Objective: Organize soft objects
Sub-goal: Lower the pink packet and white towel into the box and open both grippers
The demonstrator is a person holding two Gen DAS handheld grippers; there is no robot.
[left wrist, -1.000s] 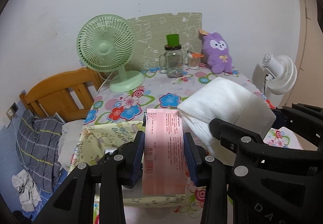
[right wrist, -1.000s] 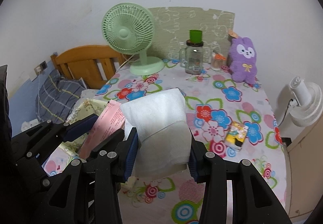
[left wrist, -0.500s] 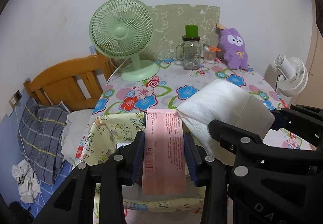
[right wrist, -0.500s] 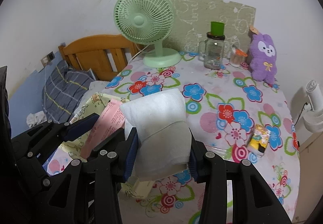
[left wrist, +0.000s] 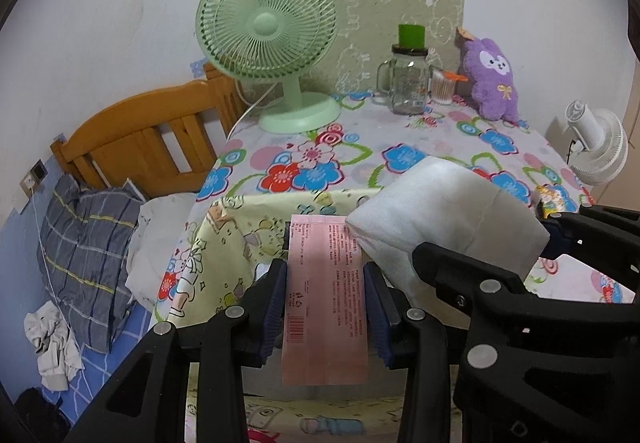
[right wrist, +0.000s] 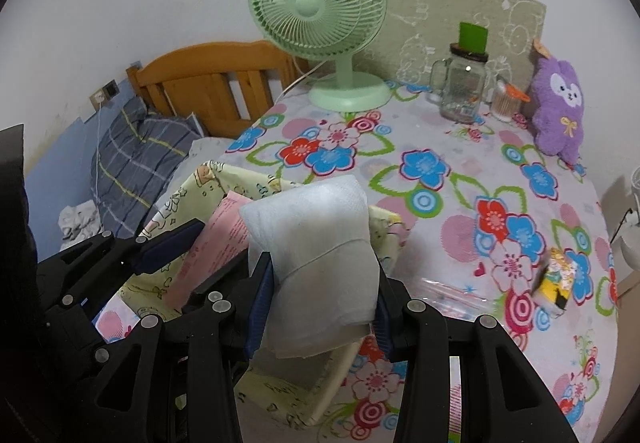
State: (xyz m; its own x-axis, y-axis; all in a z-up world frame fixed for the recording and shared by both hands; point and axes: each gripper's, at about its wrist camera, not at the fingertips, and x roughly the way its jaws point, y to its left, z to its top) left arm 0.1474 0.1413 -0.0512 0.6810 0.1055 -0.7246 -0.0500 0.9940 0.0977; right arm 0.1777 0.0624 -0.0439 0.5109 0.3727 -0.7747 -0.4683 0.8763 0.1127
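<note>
My left gripper [left wrist: 325, 270] is shut on a flat pink pack [left wrist: 326, 295] with printed text and a barcode. Just to its right, my right gripper [right wrist: 320, 269] is shut on a soft white pack [right wrist: 312, 219], which bulges above the pads. Both packs hang over a pale yellow cartoon-print fabric bin [left wrist: 224, 239] at the near left corner of the flowered table [right wrist: 460, 171]. The pink pack [right wrist: 216, 239] and the bin [right wrist: 188, 195] also show in the right wrist view. A purple plush rabbit [right wrist: 560, 107] sits against the wall at the far right.
A green desk fan [left wrist: 276, 55], a glass jar with a green lid [left wrist: 406, 83] and a swab pot [left wrist: 442, 85] stand at the back. A small yellow packet [right wrist: 560, 279] and clear wrapper [right wrist: 448, 291] lie near right. A white fan [left wrist: 596, 147] is off the table's right, a bed [left wrist: 88, 227] on the left.
Both grippers have moved forward and lower toward the table, each keeping its pack. The yellow bin now sits closer beneath them.
</note>
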